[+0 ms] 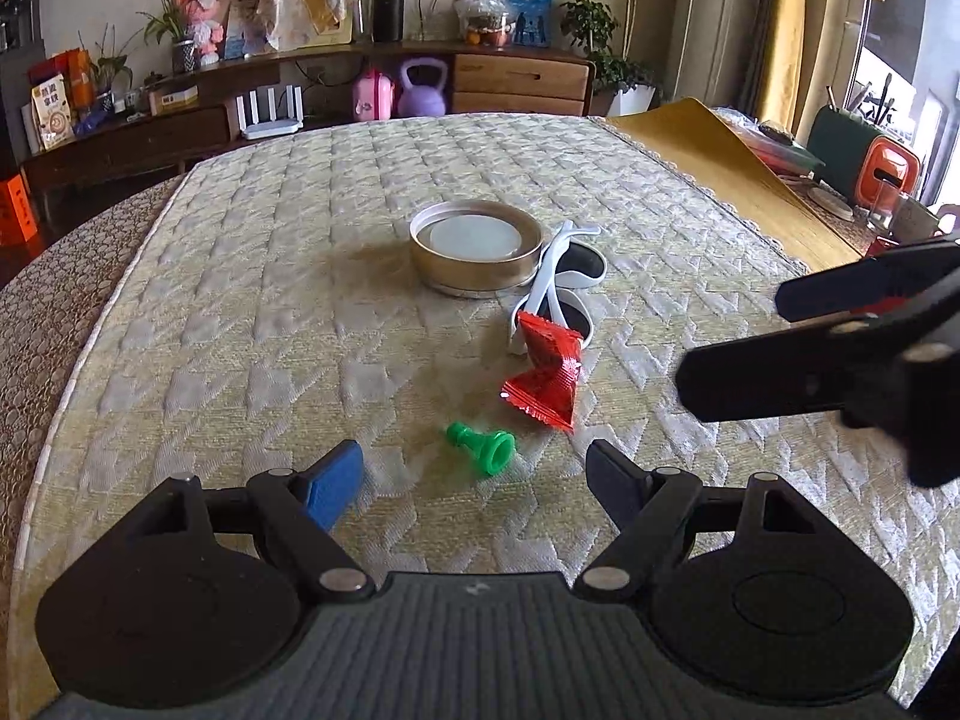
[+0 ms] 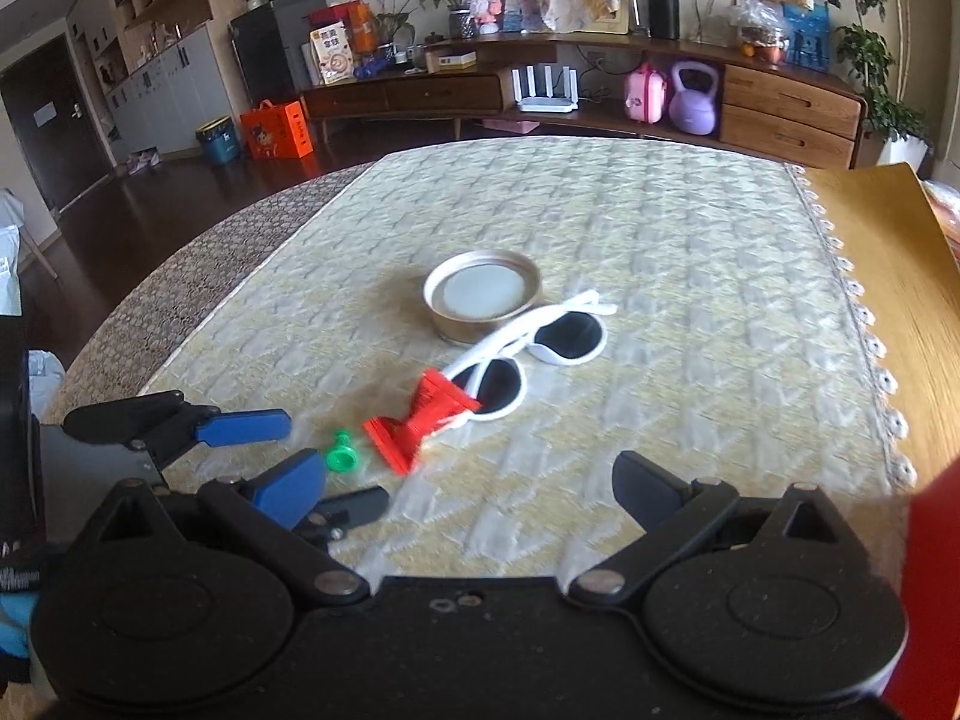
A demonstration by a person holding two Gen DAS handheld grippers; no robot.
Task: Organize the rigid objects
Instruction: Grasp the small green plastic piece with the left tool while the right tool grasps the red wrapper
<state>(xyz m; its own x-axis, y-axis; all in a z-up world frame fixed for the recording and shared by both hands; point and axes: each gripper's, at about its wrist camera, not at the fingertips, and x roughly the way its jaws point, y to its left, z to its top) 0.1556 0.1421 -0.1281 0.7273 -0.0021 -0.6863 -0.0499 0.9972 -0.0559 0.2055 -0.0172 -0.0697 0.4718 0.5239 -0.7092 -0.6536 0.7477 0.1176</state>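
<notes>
A small green pawn-shaped piece point(image 1: 480, 447) point(image 2: 343, 457) lies on its side on the quilted tablecloth. My left gripper point(image 1: 474, 480) point(image 2: 337, 461) stands open with the piece between its fingertips, and the pads are clear of it. A crumpled red packet point(image 1: 546, 375) point(image 2: 420, 426) rests just beyond, partly over white sunglasses point(image 1: 567, 279) point(image 2: 540, 348). A round gold lid point(image 1: 477, 249) point(image 2: 483, 297) sits behind them, touching the sunglasses' arms. My right gripper point(image 2: 471, 489) point(image 1: 732, 342) is open and holds nothing, hovering to the right of the packet.
The pale quilted cloth point(image 1: 270, 276) covers a round table. A yellow mat point(image 1: 720, 168) lies at the far right with a lace edge. A wooden sideboard point(image 2: 780, 108) with a purple kettlebell point(image 2: 693, 99) stands beyond the table.
</notes>
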